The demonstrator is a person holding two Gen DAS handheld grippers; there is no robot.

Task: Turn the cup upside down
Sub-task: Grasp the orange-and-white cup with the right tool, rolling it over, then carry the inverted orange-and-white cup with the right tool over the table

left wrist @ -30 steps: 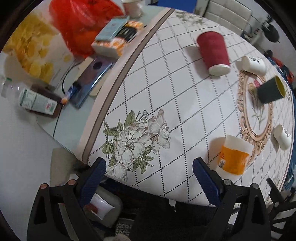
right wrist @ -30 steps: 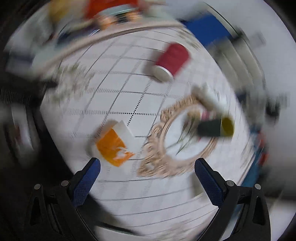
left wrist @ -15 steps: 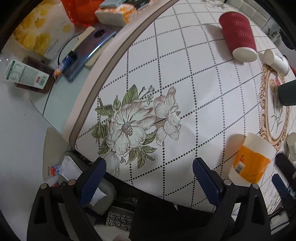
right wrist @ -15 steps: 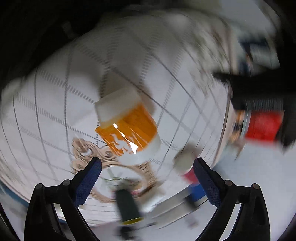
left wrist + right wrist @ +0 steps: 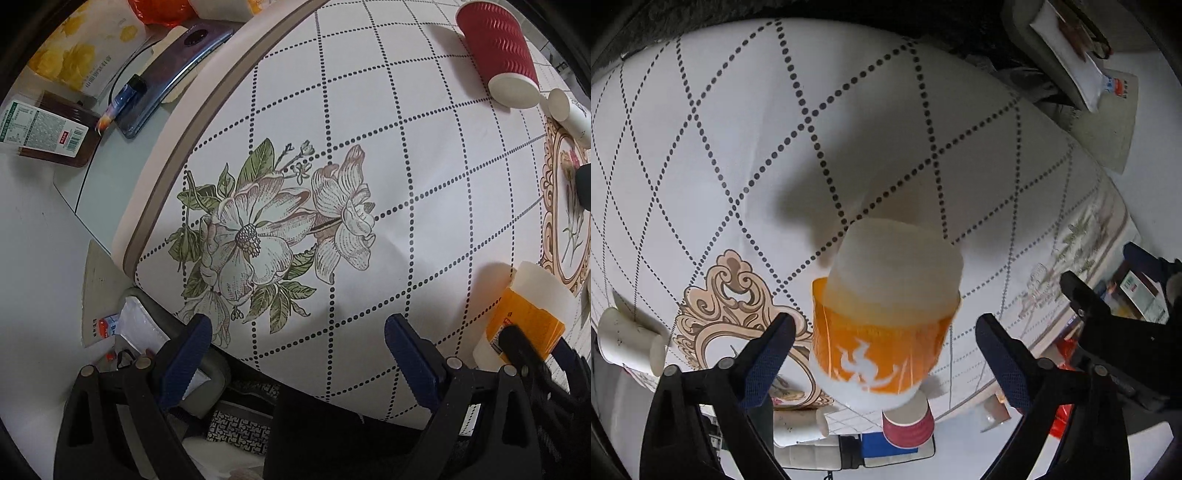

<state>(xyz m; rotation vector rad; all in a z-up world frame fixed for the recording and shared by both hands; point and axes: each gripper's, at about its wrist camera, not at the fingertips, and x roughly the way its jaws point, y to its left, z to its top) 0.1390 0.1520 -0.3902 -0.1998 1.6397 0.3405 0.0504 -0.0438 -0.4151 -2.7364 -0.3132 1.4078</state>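
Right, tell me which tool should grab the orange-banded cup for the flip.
Right. The right tool is open with the orange-banded cup between its fingers. The left tool is open over the bare tablecloth, with the cup off beyond its right finger.

Orange-and-white paper cup (image 5: 886,317): blurring at close range in the right wrist view; base being hidden behind black gripper parts in the left wrist view (image 5: 524,317).
Dark round object (image 5: 583,184): being cut off by the frame edge.
Small white paper cup (image 5: 569,110): being cropped at the edge.
Printed label on the brown packet (image 5: 40,129): lettering staying too small to read.
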